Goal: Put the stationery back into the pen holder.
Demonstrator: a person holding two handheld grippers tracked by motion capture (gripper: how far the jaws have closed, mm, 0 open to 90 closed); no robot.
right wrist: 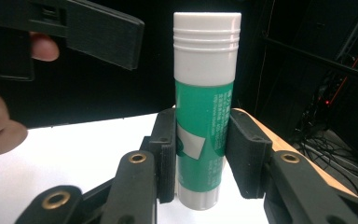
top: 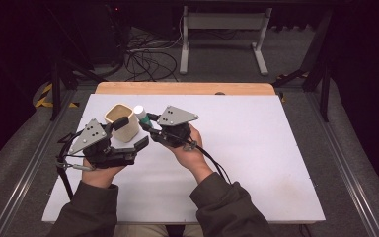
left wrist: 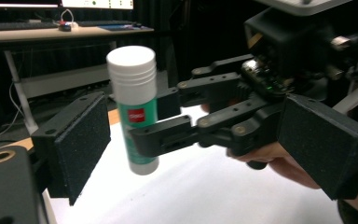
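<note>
A glue stick point(right wrist: 205, 116) with a green body and white cap stands upright in my right gripper point(right wrist: 200, 158), whose two pads are shut on its lower half. In the high view the glue stick point(top: 139, 113) sits at the tip of the right gripper point(top: 147, 123), above the white table top. My left gripper point(left wrist: 205, 140) is open wide; the glue stick point(left wrist: 137, 107) and the right gripper's jaws point(left wrist: 168, 133) lie between its pads without touching them. A beige cup point(top: 122, 118) stands on the table just beyond the left gripper point(top: 132, 133).
The white board point(top: 256, 148) lies on a wooden table whose far edge point(top: 187, 89) shows behind it. Cables and a metal frame point(top: 222, 39) are on the floor past the table. A desk with screens point(left wrist: 65, 28) stands farther off.
</note>
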